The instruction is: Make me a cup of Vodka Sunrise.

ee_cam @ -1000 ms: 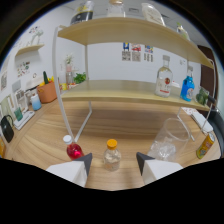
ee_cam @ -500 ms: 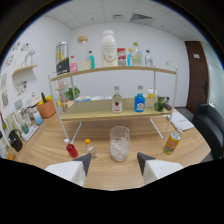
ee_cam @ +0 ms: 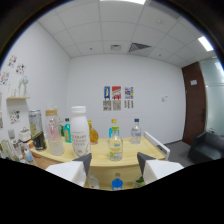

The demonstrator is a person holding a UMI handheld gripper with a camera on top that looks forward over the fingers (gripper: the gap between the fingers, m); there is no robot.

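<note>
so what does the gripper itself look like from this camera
Only the gripper tips show: two white, blocky fingers with dark, wedge-shaped inner pads facing each other across an open gap. Below them the body is a black silhouette. No cables, markings, hand or sleeve are visible.

Bright, even light from ceiling panels [ee_cam: 123,2] fills the room. Fisheye view bends walls and shelf [ee_cam: 100,159]; dark vignette rings the edges. Bottles slightly soft.
</note>
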